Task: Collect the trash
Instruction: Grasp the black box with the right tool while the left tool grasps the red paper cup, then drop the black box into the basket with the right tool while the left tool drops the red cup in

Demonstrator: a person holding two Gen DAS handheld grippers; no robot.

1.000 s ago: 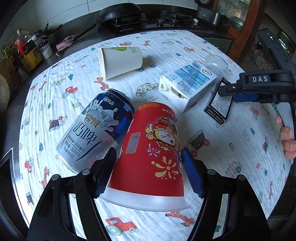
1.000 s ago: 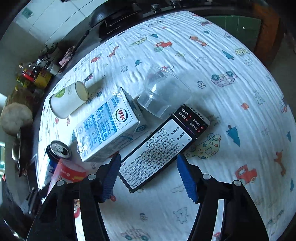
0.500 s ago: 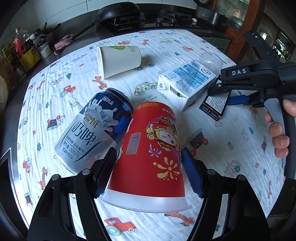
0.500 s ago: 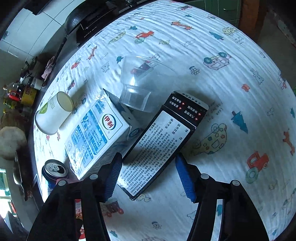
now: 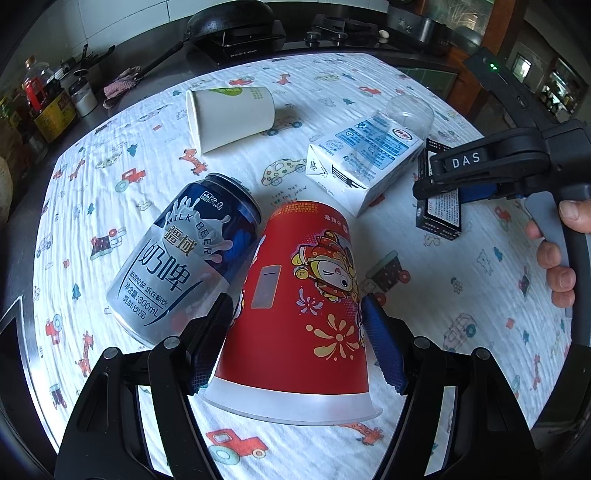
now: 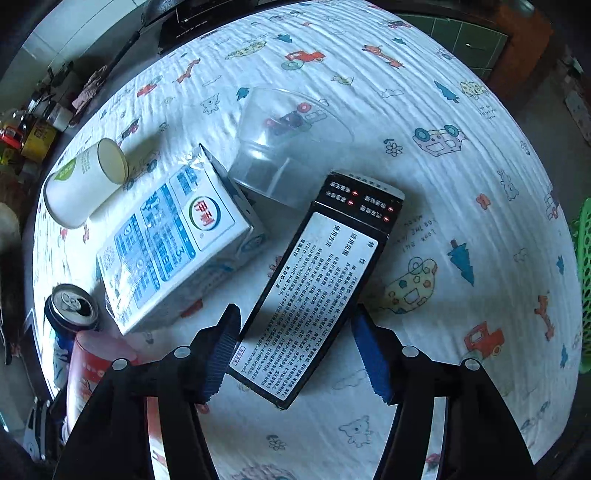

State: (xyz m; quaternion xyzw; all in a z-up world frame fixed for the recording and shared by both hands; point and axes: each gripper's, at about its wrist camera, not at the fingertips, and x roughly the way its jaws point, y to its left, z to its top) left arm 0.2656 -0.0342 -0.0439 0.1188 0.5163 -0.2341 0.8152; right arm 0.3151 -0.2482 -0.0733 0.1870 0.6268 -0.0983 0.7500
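Glossy red paper cup lying centre-low on the crinkled printed table, left gripper fingers wide around it, flat black box centre frame between right gripper half-open fingers, contact unclear, smooth metal can beside the cup.

A kitchen table with a cloth full of little pictures

A white tablecloth with cars, giraffes and trees is covering the table. Behind it, a black pan is sitting on a dark stove, and bottles are standing by the white tiled wall. A brown wooden cabinet is standing at the right. Daylight is shining on the cloth.
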